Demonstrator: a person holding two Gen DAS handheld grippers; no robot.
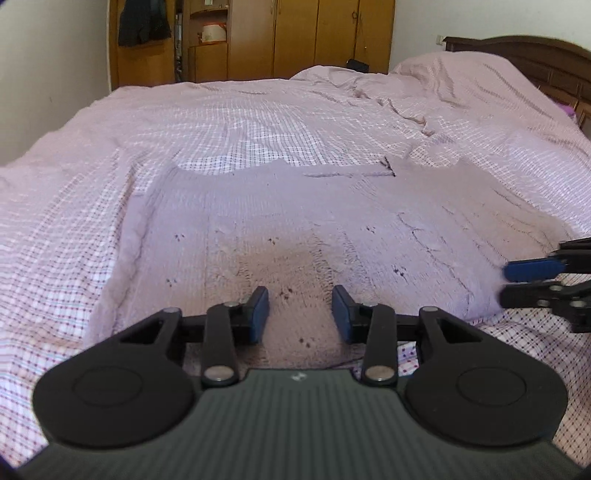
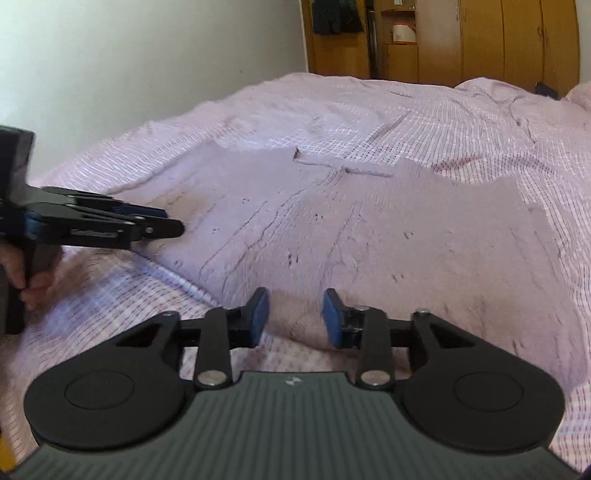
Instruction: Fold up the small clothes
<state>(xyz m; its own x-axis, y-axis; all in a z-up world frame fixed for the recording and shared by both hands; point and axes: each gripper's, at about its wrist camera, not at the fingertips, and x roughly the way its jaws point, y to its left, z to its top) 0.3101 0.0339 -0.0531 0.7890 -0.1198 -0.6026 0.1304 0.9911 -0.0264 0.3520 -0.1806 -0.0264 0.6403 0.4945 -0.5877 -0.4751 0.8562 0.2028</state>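
Observation:
A mauve knitted garment [image 1: 303,229] lies spread flat on the bed, and it also shows in the right wrist view [image 2: 351,221]. My left gripper [image 1: 300,314] is open, its blue pads over the garment's near hem, holding nothing. My right gripper [image 2: 294,315] is open over the near hem further right, holding nothing. In the left wrist view the right gripper [image 1: 517,280] comes in from the right edge at the garment's near right corner. In the right wrist view the left gripper [image 2: 170,221] comes in from the left at the garment's near left edge.
The bed has a pink checked cover [image 1: 74,221] with creases toward a raised pillow area [image 1: 461,74]. A dark wooden headboard [image 1: 535,55] stands at the far right. Wooden wardrobes [image 1: 295,37] and hanging dark clothes [image 1: 142,22] line the far wall.

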